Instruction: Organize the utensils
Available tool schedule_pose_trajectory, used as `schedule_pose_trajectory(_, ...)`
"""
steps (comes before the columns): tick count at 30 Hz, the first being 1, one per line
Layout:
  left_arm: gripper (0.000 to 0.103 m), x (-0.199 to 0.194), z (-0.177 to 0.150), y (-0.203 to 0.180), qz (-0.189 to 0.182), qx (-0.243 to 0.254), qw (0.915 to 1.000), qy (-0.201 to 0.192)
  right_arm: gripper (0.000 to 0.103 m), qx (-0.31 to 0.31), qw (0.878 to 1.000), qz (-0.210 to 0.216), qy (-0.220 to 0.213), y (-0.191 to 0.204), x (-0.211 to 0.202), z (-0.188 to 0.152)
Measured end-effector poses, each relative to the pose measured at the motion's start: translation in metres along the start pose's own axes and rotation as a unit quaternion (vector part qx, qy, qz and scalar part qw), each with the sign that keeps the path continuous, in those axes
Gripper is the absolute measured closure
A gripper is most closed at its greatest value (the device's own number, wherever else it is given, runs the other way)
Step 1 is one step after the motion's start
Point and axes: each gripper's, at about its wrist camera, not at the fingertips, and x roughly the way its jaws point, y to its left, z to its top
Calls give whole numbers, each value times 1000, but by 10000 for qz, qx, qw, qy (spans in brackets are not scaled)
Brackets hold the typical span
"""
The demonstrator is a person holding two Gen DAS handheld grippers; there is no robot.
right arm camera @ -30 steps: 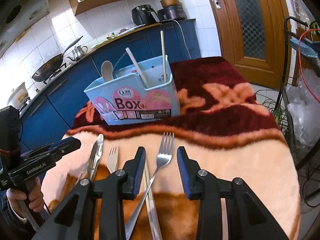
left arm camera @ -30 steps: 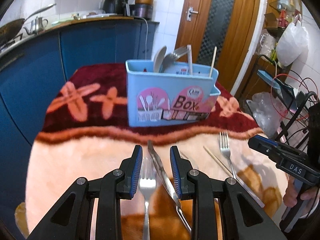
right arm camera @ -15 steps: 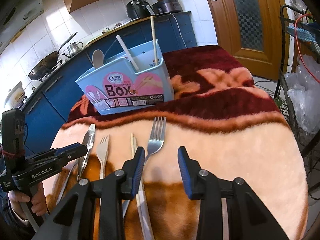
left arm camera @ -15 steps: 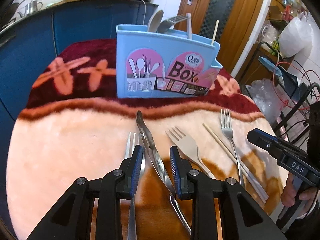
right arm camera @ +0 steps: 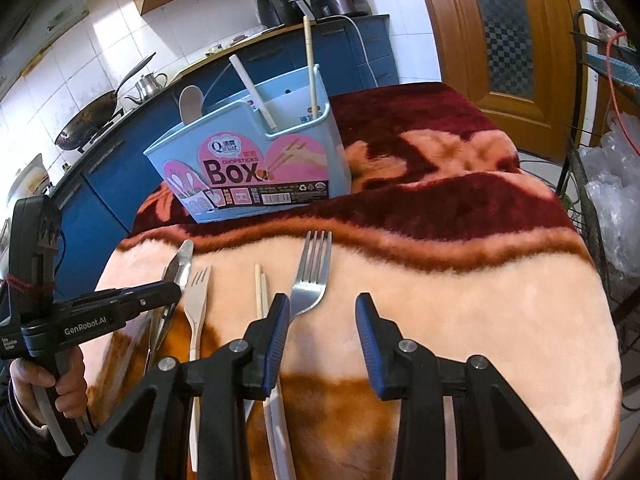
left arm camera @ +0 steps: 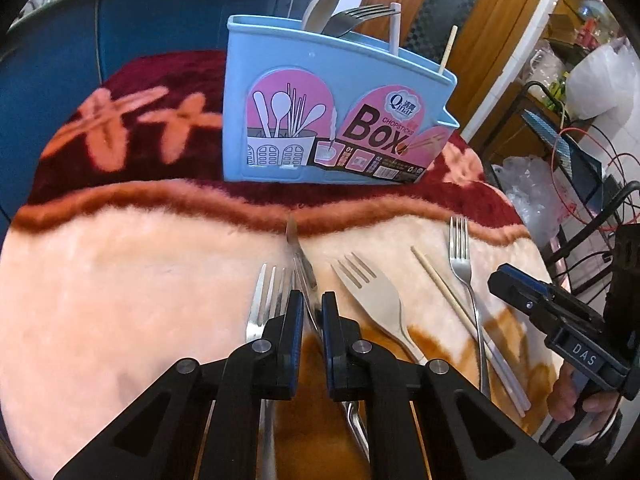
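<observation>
A light blue utensil box [left arm camera: 332,108] [right arm camera: 256,168] stands on the blanket and holds a spoon, a fork and chopsticks. My left gripper [left arm camera: 308,312] is shut on a steel table knife [left arm camera: 298,256], whose tip points toward the box. A steel fork [left arm camera: 264,300] lies just left of the knife. A pale fork [left arm camera: 374,300] [right arm camera: 198,300], a chopstick [left arm camera: 444,292] [right arm camera: 260,292] and another steel fork [left arm camera: 462,264] [right arm camera: 312,276] lie to the right. My right gripper [right arm camera: 320,320] is open and empty over the steel fork's handle.
The table is covered by a plush peach and maroon blanket [right arm camera: 460,280]. Blue kitchen cabinets [right arm camera: 96,208] stand behind on the left, a wooden door [right arm camera: 508,28] at the back right. A wire rack with plastic bags [right arm camera: 612,200] stands off the table's right edge.
My left gripper has dropped toward the blanket and closed on the knife. The right gripper has moved slightly forward and stays open.
</observation>
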Motion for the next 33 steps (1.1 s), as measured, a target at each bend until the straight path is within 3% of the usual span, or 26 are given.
schedule_pose_trajectory(7,99,-6,-3,-1,-336,-62,9993,-126,66,-30,9998,101,145,2,16,12)
schedule_pose_trajectory(19,99,-57,5,1,-341,8,9932,-1111,66,315,9970,640,310,-12,39,27)
schedule_pose_trajectory(21,99,-62,6,2,-274,13,9922,-1214,72,308,9971,633,285,-13,38,27)
schedule_pose_trajectory(22,99,-64,6,3,-243,12,9916,-1270,85,264,9975,587,278,-13,38,27)
schedule_pose_trajectory(23,99,-66,7,3,-209,16,9910,-1319,92,217,9980,538,251,-13,37,27)
schedule_pose_trajectory(26,99,-72,7,4,-81,43,9886,-1500,99,179,9979,618,97,-11,30,27)
schedule_pose_trajectory(33,99,-92,8,3,62,108,9802,-1975,99,-161,9943,665,-820,7,-14,30)
